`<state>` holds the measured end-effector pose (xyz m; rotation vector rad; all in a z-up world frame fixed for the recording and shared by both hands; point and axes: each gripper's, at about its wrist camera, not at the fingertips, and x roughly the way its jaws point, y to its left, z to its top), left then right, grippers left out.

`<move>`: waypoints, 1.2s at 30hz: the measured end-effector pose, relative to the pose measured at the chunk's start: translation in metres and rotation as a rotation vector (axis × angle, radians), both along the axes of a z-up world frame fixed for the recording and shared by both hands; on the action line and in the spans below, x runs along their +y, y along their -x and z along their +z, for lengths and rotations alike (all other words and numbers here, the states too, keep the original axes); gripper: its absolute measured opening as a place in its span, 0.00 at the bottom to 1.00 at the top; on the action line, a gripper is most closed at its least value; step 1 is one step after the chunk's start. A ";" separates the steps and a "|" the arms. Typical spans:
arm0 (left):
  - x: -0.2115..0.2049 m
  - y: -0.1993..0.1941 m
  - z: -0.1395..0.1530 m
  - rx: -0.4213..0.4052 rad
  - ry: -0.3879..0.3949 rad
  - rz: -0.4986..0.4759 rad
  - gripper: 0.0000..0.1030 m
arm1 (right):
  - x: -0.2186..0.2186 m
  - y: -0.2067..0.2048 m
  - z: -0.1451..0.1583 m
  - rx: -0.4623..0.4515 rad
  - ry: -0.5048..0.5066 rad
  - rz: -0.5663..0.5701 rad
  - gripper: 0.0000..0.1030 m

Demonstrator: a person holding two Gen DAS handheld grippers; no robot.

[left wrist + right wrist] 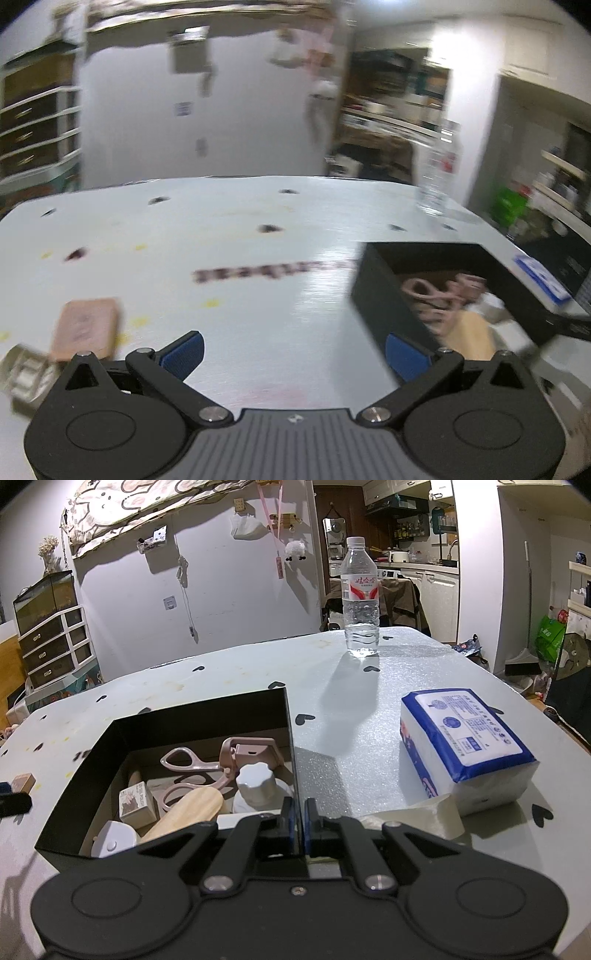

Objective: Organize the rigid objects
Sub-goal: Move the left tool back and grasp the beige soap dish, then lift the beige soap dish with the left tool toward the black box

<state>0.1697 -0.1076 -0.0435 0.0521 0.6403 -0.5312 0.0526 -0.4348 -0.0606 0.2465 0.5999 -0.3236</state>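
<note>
A black open box stands on the table and holds pink scissors, a wooden handle, a white jar and a small carton. My right gripper is shut on the box's right wall at its near corner. In the blurred left wrist view the box is at the right. My left gripper is open and empty above the table. A pinkish-brown block and a clear round object lie at its left.
A water bottle stands at the table's far side. A blue and white tissue pack lies right of the box, with a roll of tape by it. The block shows at the table's left edge.
</note>
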 end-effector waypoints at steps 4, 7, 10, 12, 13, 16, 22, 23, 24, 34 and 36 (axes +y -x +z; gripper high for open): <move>0.026 -0.009 -0.005 0.008 -0.011 0.119 1.00 | 0.000 0.000 0.000 0.002 0.001 -0.001 0.05; 0.045 -0.014 -0.006 0.002 -0.032 0.189 1.00 | -0.001 0.000 0.000 0.004 0.003 -0.002 0.05; 0.064 -0.019 -0.007 -0.004 -0.049 0.259 1.00 | -0.001 0.000 0.000 0.003 0.004 -0.002 0.05; 0.077 -0.022 -0.007 -0.010 -0.060 0.306 1.00 | -0.001 0.000 0.000 0.004 0.004 -0.002 0.05; 0.081 -0.023 -0.007 -0.016 -0.070 0.333 1.00 | -0.001 0.000 0.000 0.005 0.004 -0.003 0.05; 0.097 -0.027 -0.008 -0.032 -0.093 0.409 1.00 | 0.000 -0.002 -0.001 0.009 0.008 -0.006 0.06; 0.120 -0.038 -0.019 -0.060 -0.164 0.491 0.99 | 0.000 -0.003 -0.002 0.015 0.011 -0.009 0.06; 0.121 -0.040 -0.021 -0.061 -0.175 0.497 0.99 | 0.001 -0.003 -0.002 0.016 0.012 -0.010 0.06; 0.123 -0.043 -0.024 -0.061 -0.184 0.503 0.98 | 0.001 -0.003 -0.001 0.017 0.013 -0.010 0.06; 0.127 -0.059 -0.041 -0.023 -0.180 0.508 0.74 | 0.003 -0.006 -0.001 0.031 0.021 -0.018 0.06; 0.130 -0.059 -0.040 -0.019 -0.153 0.507 0.64 | 0.003 -0.006 -0.001 0.033 0.022 -0.020 0.06</move>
